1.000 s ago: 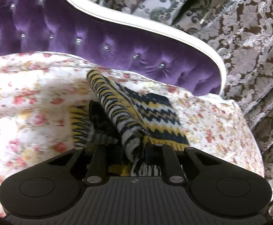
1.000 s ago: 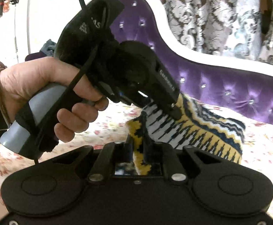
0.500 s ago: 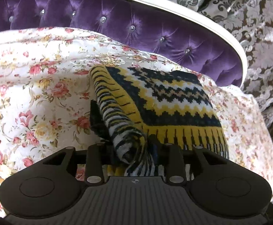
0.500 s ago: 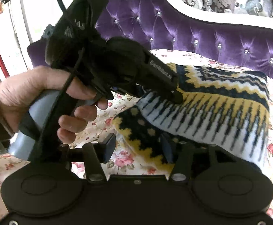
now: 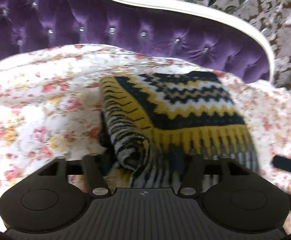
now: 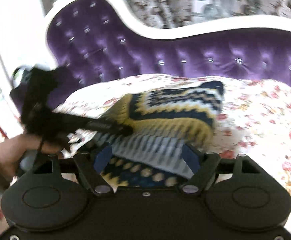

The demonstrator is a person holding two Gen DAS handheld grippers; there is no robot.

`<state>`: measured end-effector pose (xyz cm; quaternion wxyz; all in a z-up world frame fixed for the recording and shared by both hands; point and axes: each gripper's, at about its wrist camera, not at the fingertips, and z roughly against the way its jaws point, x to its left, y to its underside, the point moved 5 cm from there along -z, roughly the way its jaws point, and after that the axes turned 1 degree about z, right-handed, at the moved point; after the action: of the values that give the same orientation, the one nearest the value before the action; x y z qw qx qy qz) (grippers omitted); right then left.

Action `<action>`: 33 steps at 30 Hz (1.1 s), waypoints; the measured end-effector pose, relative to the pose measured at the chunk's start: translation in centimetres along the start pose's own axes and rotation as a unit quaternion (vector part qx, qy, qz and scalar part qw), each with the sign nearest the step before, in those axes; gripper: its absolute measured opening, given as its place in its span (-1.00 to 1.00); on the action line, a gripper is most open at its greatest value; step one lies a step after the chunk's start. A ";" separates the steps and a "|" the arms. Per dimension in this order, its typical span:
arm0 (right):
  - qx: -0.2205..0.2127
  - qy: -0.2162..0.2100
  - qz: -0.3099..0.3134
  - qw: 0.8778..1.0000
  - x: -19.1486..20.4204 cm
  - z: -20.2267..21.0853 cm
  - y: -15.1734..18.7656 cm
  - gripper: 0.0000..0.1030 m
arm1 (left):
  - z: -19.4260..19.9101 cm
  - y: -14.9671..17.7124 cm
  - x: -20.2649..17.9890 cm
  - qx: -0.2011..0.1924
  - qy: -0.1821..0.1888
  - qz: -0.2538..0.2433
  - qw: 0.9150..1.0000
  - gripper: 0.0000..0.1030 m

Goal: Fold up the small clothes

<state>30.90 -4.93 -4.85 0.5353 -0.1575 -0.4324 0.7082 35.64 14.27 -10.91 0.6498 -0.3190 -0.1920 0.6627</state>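
Note:
A small knitted garment [image 5: 185,108] in yellow, navy and white zigzags lies folded on the floral sheet [image 5: 35,110]. It also shows in the right wrist view [image 6: 175,110]. My left gripper [image 5: 143,164] is open, its jaws wide on either side of the garment's bunched near edge. My right gripper [image 6: 147,156] is open too, with the garment's striped hem lying loose between its blue pads [image 6: 191,156]. The left gripper, held in a hand, shows at the left of the right wrist view [image 6: 65,120], its tip at the garment's edge.
A purple tufted sofa back [image 5: 125,28] with a white frame [image 5: 185,10] curves behind the sheet. Patterned grey-brown curtains [image 5: 275,20] hang behind it. The floral sheet [image 6: 265,120] spreads to the right of the garment.
The garment has been folded over and laid flat on the sheet. Both grippers have opened and let go of it. The right gripper has drawn back.

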 end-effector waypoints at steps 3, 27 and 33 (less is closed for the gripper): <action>-0.004 0.008 -0.040 0.999 -1.8 0.5 -0.3 0.56 | 0.3 0.4 0.2 0.000 -0.008 0.003 1.000 0.35; 0.025 0.019 -0.140 0.990 -7.1 -2.7 -1.2 0.92 | 2.3 2.0 0.3 0.010 -0.027 -0.015 0.999 0.46; 0.034 0.020 -0.145 0.989 -7.4 -3.6 -1.1 0.92 | 2.1 2.1 0.3 0.011 -0.030 -0.017 0.999 0.46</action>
<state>36.85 -9.95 -7.81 0.6461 -0.0894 -0.4155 0.6340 32.63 14.73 -10.86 0.6584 -0.2884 -0.2091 0.6630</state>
